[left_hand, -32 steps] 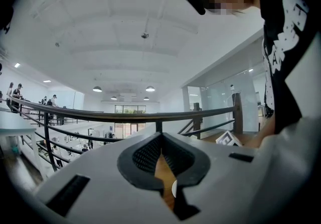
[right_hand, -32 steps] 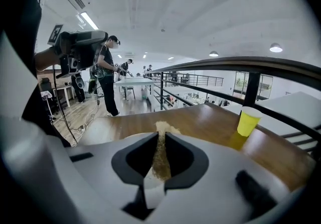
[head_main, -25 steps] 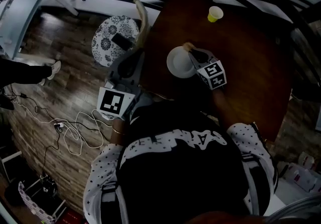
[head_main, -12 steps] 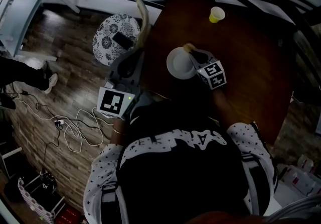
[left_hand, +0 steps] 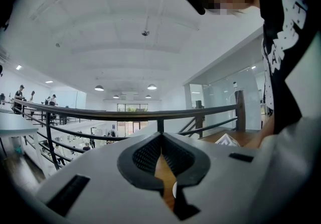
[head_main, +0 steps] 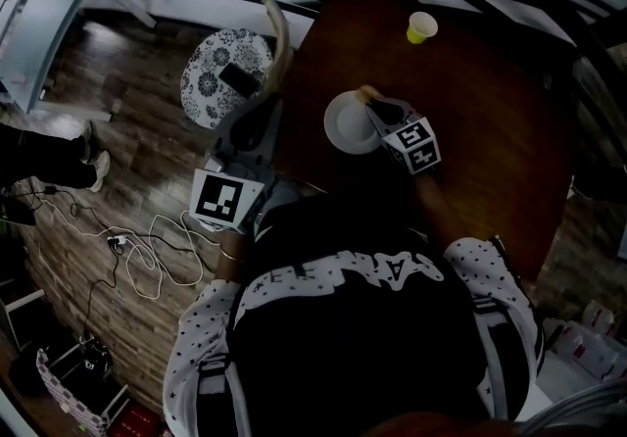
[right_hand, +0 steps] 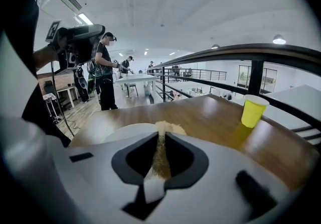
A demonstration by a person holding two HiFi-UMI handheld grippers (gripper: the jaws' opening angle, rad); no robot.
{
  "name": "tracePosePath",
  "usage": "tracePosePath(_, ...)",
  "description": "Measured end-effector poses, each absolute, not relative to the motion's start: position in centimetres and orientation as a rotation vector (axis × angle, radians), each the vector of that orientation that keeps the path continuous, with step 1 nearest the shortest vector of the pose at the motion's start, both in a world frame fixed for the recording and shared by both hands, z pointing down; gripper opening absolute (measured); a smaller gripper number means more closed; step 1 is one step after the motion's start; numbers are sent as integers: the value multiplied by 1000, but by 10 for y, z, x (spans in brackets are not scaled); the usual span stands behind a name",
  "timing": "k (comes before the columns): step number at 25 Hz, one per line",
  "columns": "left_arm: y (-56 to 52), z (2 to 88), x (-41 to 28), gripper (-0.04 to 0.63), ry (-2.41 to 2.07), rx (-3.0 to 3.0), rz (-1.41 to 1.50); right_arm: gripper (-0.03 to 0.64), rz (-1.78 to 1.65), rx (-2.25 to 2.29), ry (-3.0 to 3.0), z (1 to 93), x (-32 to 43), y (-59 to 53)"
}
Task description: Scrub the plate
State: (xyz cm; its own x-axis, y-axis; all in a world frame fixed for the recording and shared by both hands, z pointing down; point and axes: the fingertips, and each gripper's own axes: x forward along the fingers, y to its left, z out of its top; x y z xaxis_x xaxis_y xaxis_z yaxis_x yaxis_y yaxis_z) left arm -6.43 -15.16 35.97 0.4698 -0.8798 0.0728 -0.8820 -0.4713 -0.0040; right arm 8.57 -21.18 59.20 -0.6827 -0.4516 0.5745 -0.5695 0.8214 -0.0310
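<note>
My right claw (right_hand: 161,141) is gripping the sponge (right_hand: 169,128), its length pointing far across the plate (right_hand: 125,131); my left claw (left_hand: 161,141) is hanging closed, empty.

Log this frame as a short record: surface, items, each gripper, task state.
surface: brown wooden table
items: white plate; yellow cup farther off, apart from it
right gripper: shut on tan sponge, at the plate's rim
left gripper: shut, empty, beside the table's left edge
task state: sponge at plate; contact unclear
</note>
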Motion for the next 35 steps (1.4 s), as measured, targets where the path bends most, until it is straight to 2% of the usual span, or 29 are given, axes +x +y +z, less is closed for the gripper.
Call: tracePosePath(35, -146, 365, -79, 15, -1558, 2675, 89, 49, 287, 713, -2408, 601, 71, -187)
